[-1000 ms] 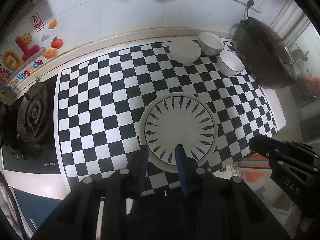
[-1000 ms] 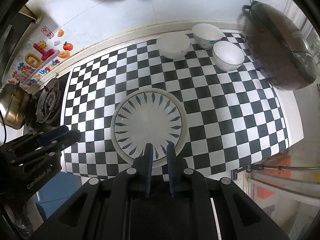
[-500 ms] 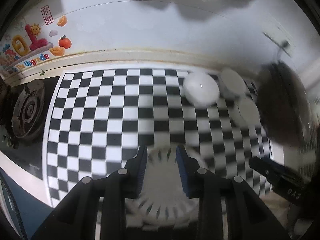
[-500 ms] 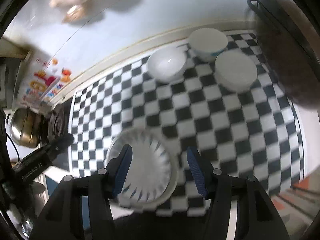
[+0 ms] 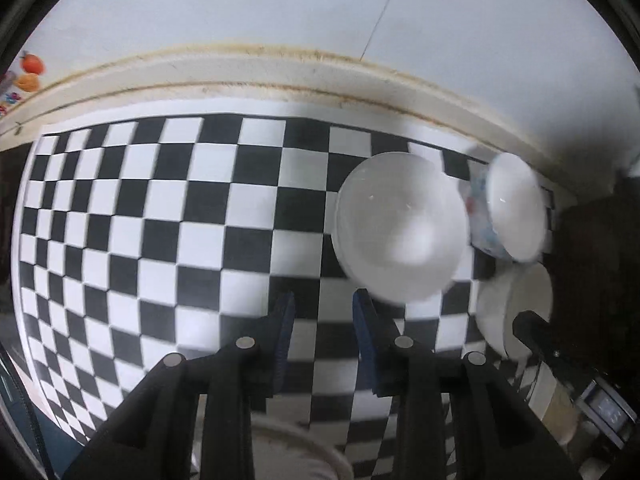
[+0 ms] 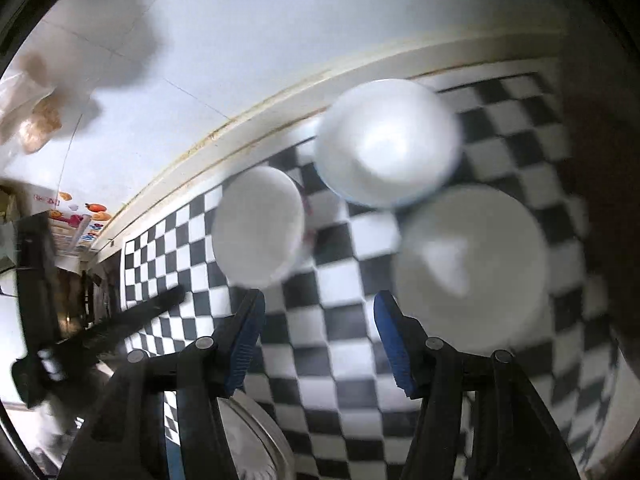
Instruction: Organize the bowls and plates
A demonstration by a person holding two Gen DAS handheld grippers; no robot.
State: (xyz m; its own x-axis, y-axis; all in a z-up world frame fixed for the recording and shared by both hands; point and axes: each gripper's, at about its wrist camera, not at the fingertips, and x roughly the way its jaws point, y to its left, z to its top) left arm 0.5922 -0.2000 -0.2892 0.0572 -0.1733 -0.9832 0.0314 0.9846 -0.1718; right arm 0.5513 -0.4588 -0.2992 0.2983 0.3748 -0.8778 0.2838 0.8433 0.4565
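Two handheld grippers hang over a black-and-white checkered mat (image 5: 160, 216) on a kitchen counter, both views smeared by motion blur. The left gripper (image 5: 322, 312) has its blue-padded jaws parted with nothing between them, and the near rim of a plain white bowl (image 5: 400, 232) sits just ahead and to the right of its tips. Close behind that bowl, near the wall (image 5: 280, 8), stands a patterned bowl (image 5: 508, 208). A third bowl (image 5: 516, 316) shows at the right edge, partly hidden by the other gripper's dark finger.

The right gripper (image 6: 318, 304) has its jaws spread wide and empty above the mat (image 6: 332, 320). From its camera, the third bowl (image 6: 472, 268) lies just right of the right finger, the patterned bowl (image 6: 388, 140) beyond it and the plain bowl (image 6: 258, 226) to the left. The plate's rim (image 6: 256, 428) peeks from under the left finger, and its edge (image 5: 296, 444) also shows beneath the left gripper.
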